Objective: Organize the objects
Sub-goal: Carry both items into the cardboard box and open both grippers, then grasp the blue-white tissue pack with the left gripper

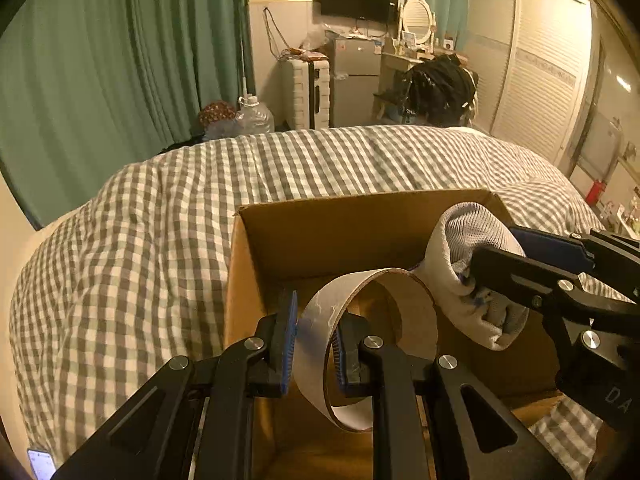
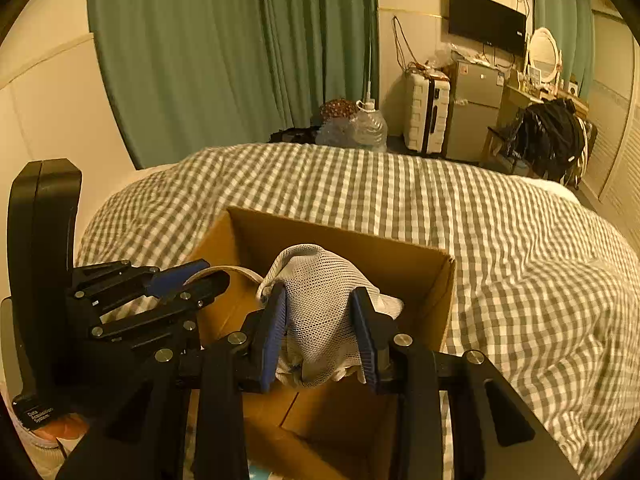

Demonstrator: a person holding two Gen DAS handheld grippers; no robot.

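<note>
An open cardboard box (image 1: pixel 320 228) sits on the checked bed; it also shows in the right wrist view (image 2: pixel 400 256). My left gripper (image 1: pixel 316 344) is shut on the wall of a tape roll (image 1: pixel 380 320), held over the box. My right gripper (image 2: pixel 320 332) is shut on a bundle of white mesh cloth (image 2: pixel 320 300), held above the box's open top. In the left wrist view the right gripper (image 1: pixel 492 264) and the cloth (image 1: pixel 460 272) hang at the right. In the right wrist view the left gripper (image 2: pixel 192 276) is at the left with the tape roll's rim (image 2: pixel 236 270).
A grey and white checked duvet (image 1: pixel 160 240) covers the bed around the box. Green curtains (image 1: pixel 120 60) hang behind. A suitcase (image 1: pixel 308 92), small fridge (image 1: pixel 356 76), water jug (image 1: pixel 256 114) and chair with dark clothes (image 1: pixel 440 88) stand beyond the bed. A phone (image 1: pixel 40 464) lies at lower left.
</note>
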